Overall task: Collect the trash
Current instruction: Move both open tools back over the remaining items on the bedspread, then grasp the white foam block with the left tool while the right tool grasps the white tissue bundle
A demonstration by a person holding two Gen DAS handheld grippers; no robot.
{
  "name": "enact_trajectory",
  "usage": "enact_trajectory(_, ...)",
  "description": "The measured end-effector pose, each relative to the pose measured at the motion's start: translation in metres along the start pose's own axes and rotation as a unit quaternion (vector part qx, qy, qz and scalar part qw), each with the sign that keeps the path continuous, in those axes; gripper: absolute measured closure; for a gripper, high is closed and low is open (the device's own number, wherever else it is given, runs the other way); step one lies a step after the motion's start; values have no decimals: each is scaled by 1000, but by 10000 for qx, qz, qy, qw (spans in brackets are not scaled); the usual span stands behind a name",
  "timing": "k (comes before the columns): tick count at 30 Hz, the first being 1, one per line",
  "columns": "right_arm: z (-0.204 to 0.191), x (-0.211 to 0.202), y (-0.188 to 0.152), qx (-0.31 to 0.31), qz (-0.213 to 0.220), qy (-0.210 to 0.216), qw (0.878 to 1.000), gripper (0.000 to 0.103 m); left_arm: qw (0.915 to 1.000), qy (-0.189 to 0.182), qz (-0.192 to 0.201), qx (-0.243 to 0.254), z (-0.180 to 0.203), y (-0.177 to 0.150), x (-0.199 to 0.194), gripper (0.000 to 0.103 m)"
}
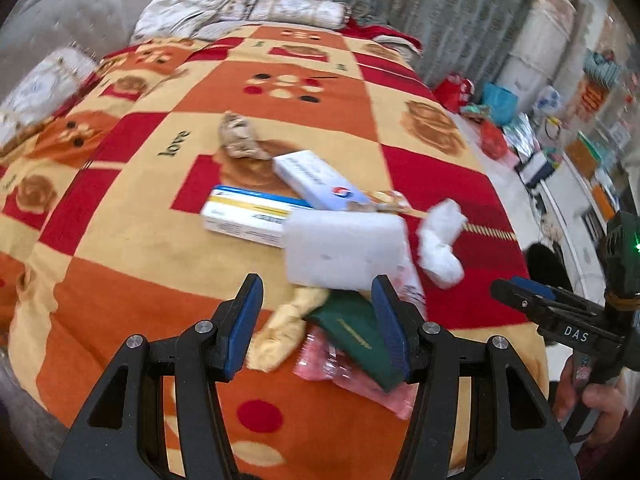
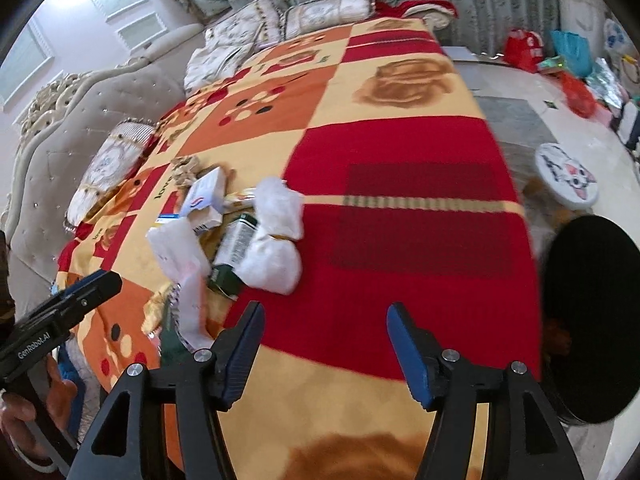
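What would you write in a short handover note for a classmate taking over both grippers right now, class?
Left gripper: open, empty, above the near end of the trash pile.
Right gripper: open, empty, over bare blanket beside the pile.
Trash, all on the bed: green packet, yellow wrapper, pink wrapper, white pack, two boxes, white tissue, brown crumpled paper.
Black bin: on the floor beside the bed.
Done: nothing visibly collected.
Left: every piece.

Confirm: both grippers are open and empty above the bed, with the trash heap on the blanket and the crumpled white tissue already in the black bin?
Not quite. The crumpled white tissue lies on the blanket beside the heap, not in the black bin; the right wrist view shows it. The rest holds.
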State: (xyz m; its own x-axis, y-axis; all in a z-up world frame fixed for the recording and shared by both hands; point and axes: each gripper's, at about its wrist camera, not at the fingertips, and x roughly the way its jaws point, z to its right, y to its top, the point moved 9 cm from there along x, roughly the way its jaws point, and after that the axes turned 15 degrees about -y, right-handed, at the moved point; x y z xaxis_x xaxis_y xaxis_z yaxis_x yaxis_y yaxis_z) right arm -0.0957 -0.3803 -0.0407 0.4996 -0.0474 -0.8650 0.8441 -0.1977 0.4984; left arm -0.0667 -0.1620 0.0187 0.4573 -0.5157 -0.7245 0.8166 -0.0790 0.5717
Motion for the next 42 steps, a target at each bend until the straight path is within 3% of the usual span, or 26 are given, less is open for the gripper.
enact_trajectory(7, -26, 25, 18, -38, -93, 124, 9999, 41, 9987, -470, 124, -184, -18, 16, 16, 37)
enact_trajectory(17, -38, 56, 32, -107, -258, 288, 9992, 40, 9891, -1364, -298, 474, -5, 23, 60, 37)
enact_trajectory(21, -38, 62, 36, -88, -209, 443, 9988, 40, 9869, -1493, -316, 523, 1, 27, 68, 37)
enact_trajectory(23, -38, 62, 37, -133, -152, 442, 9988, 50, 9854, -1587, -360, 491, 3, 28, 72, 40)
enact_trajectory(25, -39, 62, 35, -199, -171, 491, 9985, 64, 9860, -1538, -374, 520, 4, 29, 73, 50)
enact_trajectory(29, -41, 52, 33, -370, 8, 448, 9983, 72, 9864, -1531, -327, 502, 8, 33, 65, 69)
enact_trajectory(34, -33, 29, 33, -461, 256, 345, 9980, 72, 9890, -1368, -191, 529, 11, 36, 44, 76)
enact_trajectory(42, -10, -11, 29, -355, 560, 214, 9976, 72, 9926, -1044, 256, 558, 23, 46, 9, 77)
